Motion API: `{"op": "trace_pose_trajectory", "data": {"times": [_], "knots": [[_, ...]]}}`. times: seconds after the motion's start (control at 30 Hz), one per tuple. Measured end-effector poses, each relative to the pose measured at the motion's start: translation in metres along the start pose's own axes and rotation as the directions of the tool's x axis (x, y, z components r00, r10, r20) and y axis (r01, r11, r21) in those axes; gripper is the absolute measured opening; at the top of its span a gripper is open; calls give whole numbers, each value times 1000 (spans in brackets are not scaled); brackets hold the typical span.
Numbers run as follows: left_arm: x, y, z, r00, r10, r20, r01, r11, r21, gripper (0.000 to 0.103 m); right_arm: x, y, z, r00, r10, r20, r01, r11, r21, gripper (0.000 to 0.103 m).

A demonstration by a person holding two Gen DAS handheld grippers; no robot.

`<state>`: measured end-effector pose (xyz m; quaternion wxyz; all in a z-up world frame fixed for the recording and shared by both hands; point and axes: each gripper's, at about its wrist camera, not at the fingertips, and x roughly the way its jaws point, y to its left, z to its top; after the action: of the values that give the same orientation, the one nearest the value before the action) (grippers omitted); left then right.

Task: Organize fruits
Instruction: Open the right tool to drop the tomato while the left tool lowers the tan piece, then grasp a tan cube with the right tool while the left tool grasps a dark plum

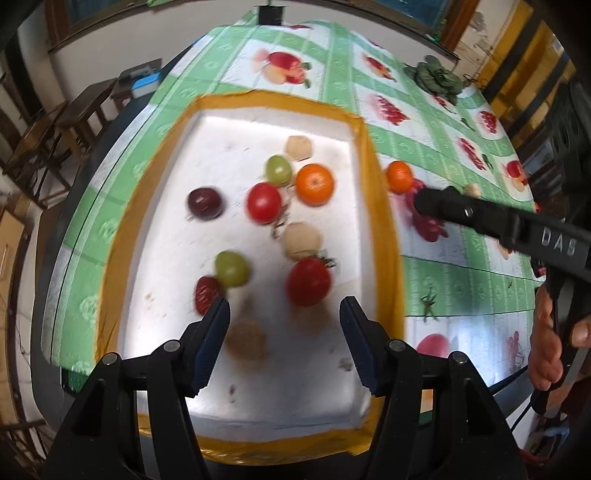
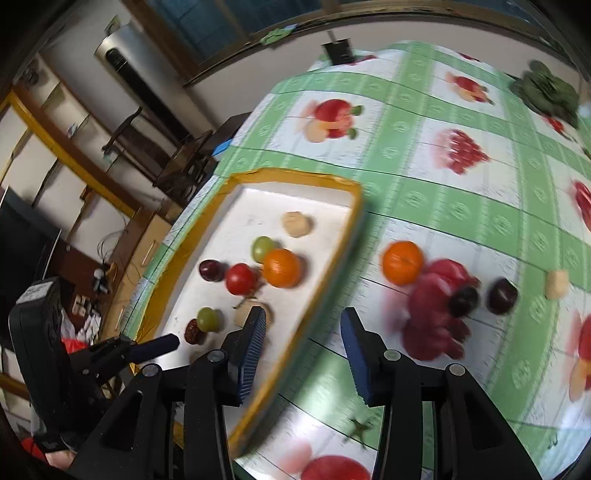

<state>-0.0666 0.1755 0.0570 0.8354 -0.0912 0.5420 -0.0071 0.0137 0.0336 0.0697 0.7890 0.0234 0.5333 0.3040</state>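
Note:
A white tray with a yellow rim [image 1: 380, 206] holds an orange [image 1: 314, 184], two red tomatoes [image 1: 309, 281], two green grapes [image 1: 232, 267], a dark plum [image 1: 205, 203] and several beige pieces. My left gripper [image 1: 285, 305] hangs open and empty above the tray's near half, just short of the closer tomato. On the cloth right of the tray lie a second orange [image 2: 402, 262], two dark plums [image 2: 501, 295] and a beige piece [image 2: 557, 283]. My right gripper [image 2: 303, 315] is open and empty over the tray's right rim [image 2: 291, 175]; its finger [image 1: 443, 205] shows near that orange [image 1: 399, 176].
A green checked tablecloth [image 2: 424, 199] printed with fruit covers the table. A heap of green leaves [image 1: 437, 79] lies at the far right and a black object [image 1: 270, 14] stands at the far edge. Wooden chairs [image 1: 55, 125] stand left of the table. A hand [image 1: 546, 332] holds the right gripper.

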Motion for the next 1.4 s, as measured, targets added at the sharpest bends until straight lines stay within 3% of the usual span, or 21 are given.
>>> {"op": "trace_pose_trajectory", "data": {"times": [0.43,0.97,1.07,1.17,1.4], "knots": [[6,-65,25,996,-88,-12,89,984,157,61,-44,-106,-44,989,-144,29,134,964,230,47],[52,-147,65,988,-147,-47,155,945,288,60,-66,-151,-41,970,-232,77,196,926,323,48],[62,-159,74,987,-156,-43,161,936,313,52,-68,-156,-34,966,-245,85,206,925,320,48],[72,-167,79,989,-144,-32,146,925,350,51,-68,-161,-29,965,-246,88,207,925,318,48],[94,-172,87,992,-112,-55,124,925,360,40,-58,-169,-18,965,-252,69,218,924,315,48]]}}
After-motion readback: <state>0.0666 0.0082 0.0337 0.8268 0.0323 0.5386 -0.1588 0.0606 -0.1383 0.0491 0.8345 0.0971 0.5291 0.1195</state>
